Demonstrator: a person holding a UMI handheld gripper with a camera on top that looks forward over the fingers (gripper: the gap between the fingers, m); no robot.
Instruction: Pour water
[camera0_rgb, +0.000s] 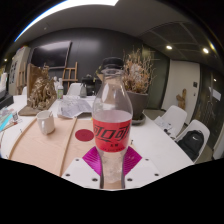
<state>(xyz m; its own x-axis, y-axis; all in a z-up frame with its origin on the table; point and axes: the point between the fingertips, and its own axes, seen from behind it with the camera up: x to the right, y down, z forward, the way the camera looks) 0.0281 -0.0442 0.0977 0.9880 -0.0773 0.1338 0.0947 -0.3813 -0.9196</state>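
Bottle (112, 118) is standing upright between the fingers of the gripper (112, 162), its long axis running straight up, cap at the top and red label around the middle. The pink pads (94, 160) are sitting close against its lower body on either side, so the fingers appear to be pinching it, though actual contact is hard to confirm. A white cup (45, 122) is resting on the table (35, 150) well off to the left and beyond the bottle, with a red coaster (84, 134) lying between them. Judging from this, the pour is calling for a carry leftward, then a tilt of the neck toward the cup.
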